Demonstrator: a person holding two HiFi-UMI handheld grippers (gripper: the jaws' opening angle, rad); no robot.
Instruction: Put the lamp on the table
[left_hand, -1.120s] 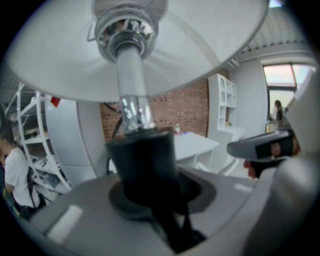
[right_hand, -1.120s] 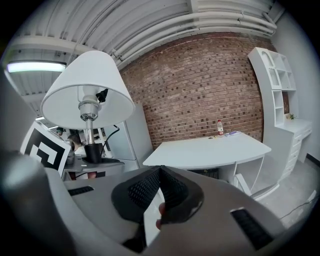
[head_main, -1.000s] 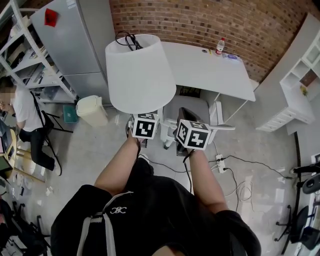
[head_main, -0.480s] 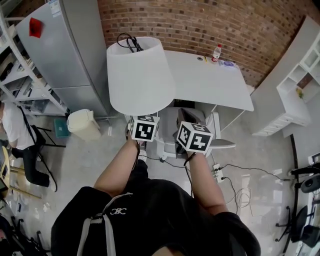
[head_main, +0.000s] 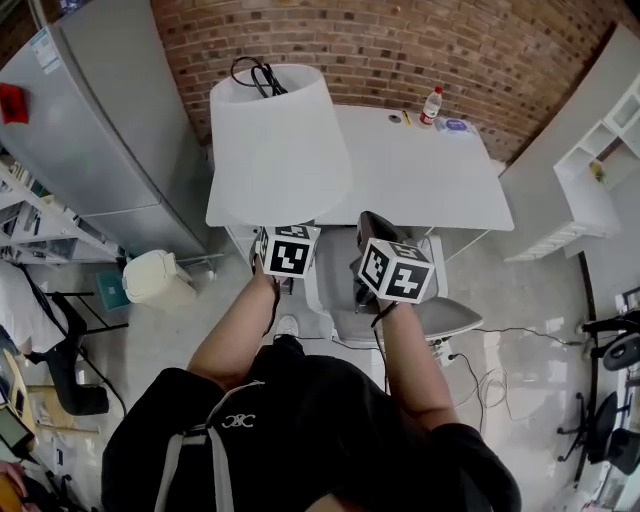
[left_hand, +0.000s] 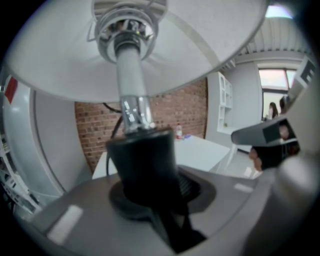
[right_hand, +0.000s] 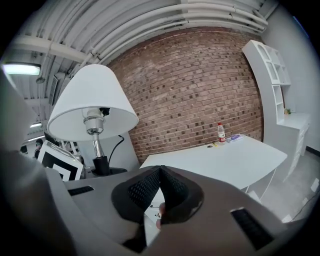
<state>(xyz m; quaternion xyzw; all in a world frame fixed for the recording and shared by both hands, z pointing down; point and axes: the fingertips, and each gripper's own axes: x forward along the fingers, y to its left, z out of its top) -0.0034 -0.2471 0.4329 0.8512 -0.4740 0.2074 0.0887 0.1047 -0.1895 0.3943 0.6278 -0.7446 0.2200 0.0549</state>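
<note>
- Rising behind everything, a red brick wall (head_main: 400, 50) closes off the far side of the room, with a tall grey refrigerator (head_main: 100, 130) to its left.
- Against that wall stands the white worktop (head_main: 430, 170), mostly bare.
- The lamp (head_main: 278, 140) is up in the air, upright. Its big white shade hangs over the worktop's near left corner, and its base is not set down.
- A black cable (head_main: 255, 75) loops out above the top of the shade.
- The left hand-held gripper (left_hand: 147, 175) has its jaws partly apart and clamped on the black lower part of the lamp's stem, just under the chrome section.
- The right hand-held gripper (right_hand: 160, 172) is beside it, apart from the lamp. Its ribbed jaw tips meet and nothing is gripped between them.
- Both carry cubes with black-and-white square markers, which have no readable words.
- A small bottle (head_main: 431, 104) with a red cap and label stands near the worktop's far edge. Its print is too small to read.
</note>
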